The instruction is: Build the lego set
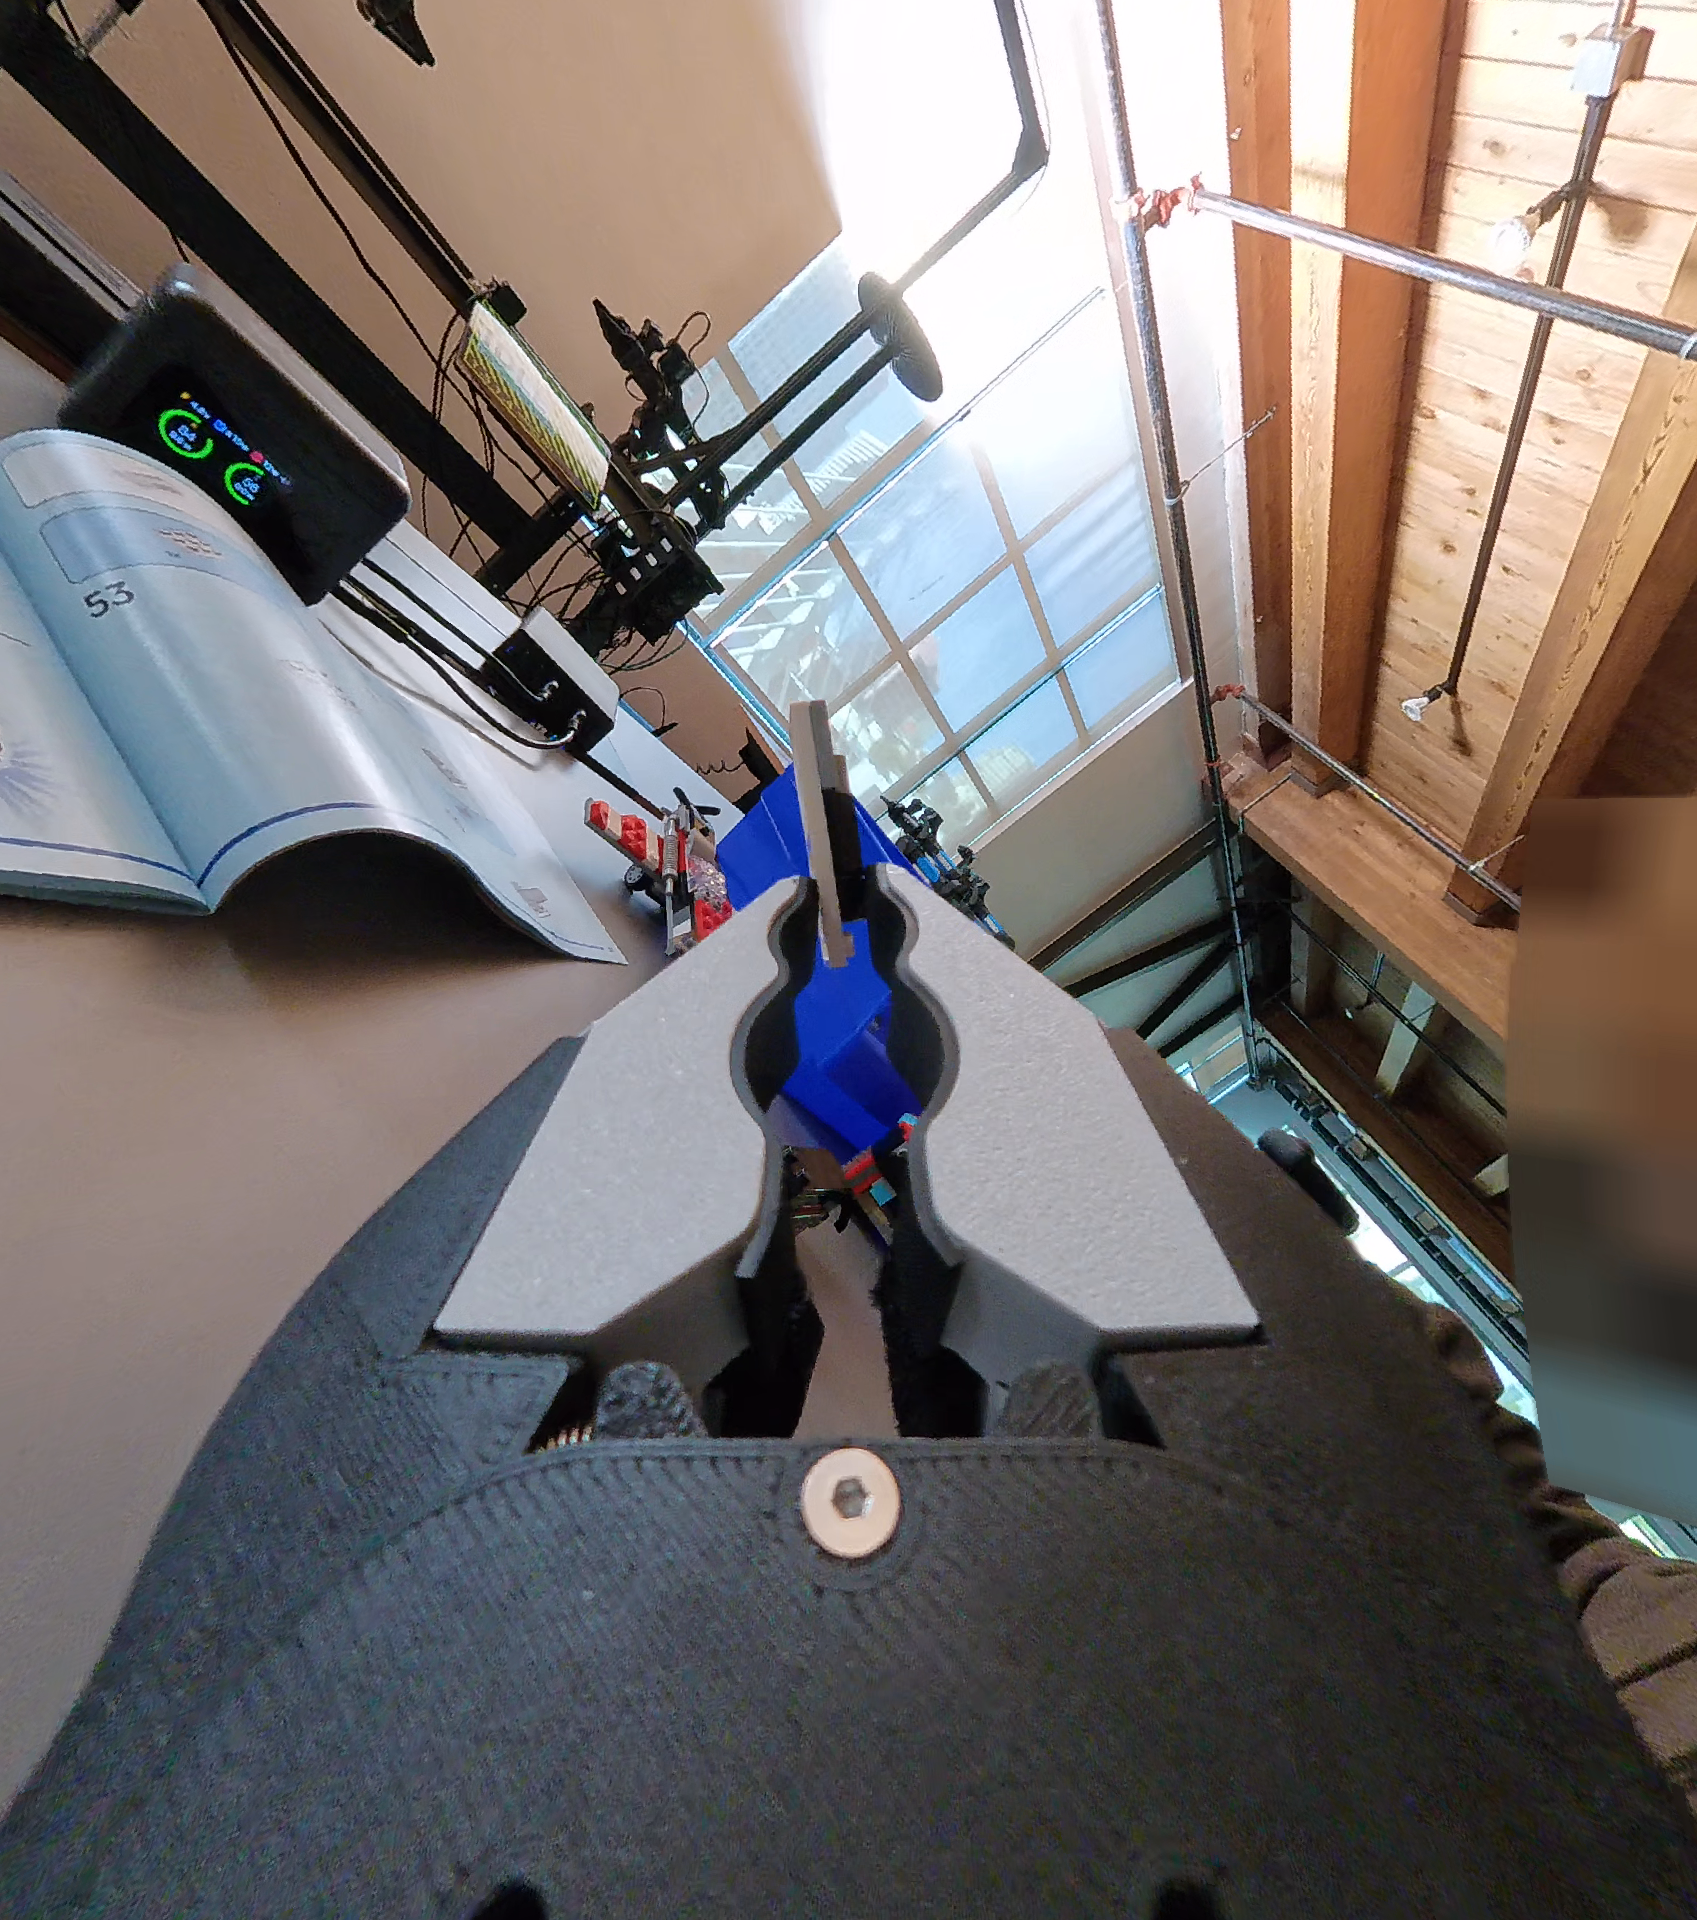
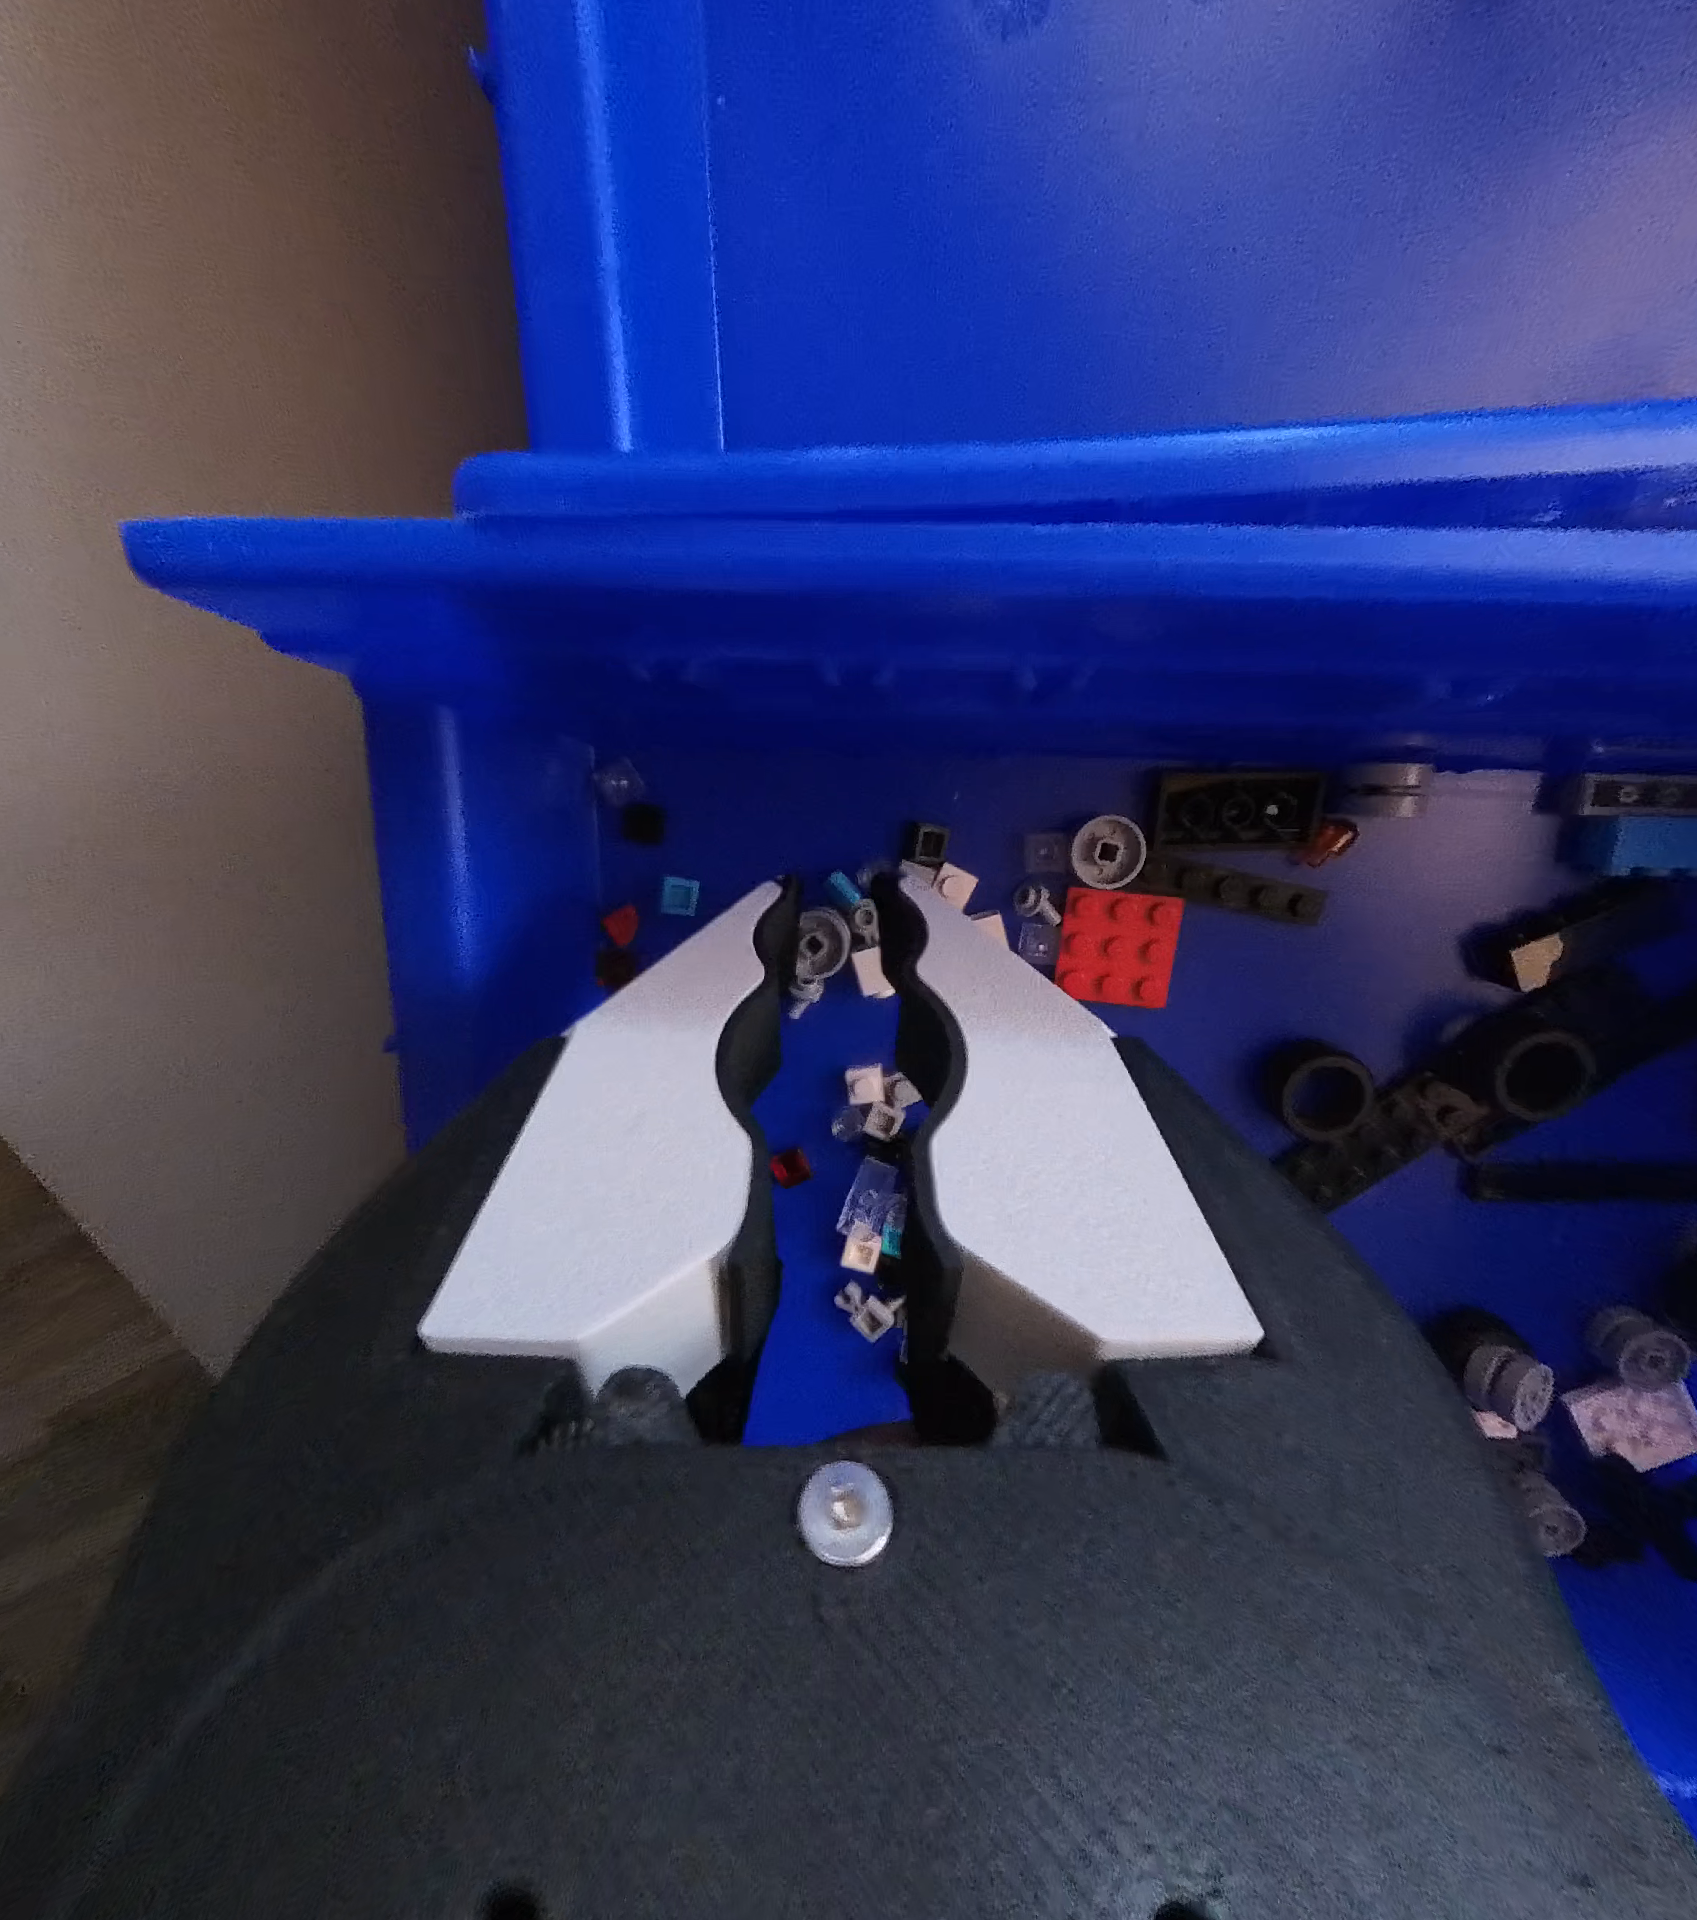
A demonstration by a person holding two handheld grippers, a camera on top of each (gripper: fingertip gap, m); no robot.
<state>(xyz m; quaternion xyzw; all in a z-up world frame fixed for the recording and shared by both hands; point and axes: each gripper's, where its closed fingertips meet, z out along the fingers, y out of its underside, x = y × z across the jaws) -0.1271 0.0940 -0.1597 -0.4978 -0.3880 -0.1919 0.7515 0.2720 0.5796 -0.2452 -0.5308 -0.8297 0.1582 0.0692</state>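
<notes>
My left gripper [image 1: 839, 894] is shut on a thin grey flat brick piece [image 1: 816, 790] with a black part on its right side. The piece stands edge-on and sticks out beyond the fingertips, in front of a blue bin [image 1: 771, 842]. My right gripper [image 2: 836, 894] is down inside the blue bin [image 2: 927, 623], just above its floor. Its jaws stand a little apart. A small round grey piece [image 2: 820, 948] and a tiny grey piece [image 2: 865, 920] lie between the fingertips; neither pad clearly presses on them. A pale small tile [image 2: 870, 971] lies just behind them.
The bin floor holds a red square plate [image 2: 1119, 945], black plates [image 2: 1239, 816], black rings [image 2: 1327, 1086], grey wheels [image 2: 1509, 1377] and several tiny pieces. An open instruction booklet [image 1: 200, 707], a black device with a lit display [image 1: 231, 436] and a partly built brick model [image 1: 662, 842] are on the brown table. One gripper's finger ends stand about 65 cm off the other's.
</notes>
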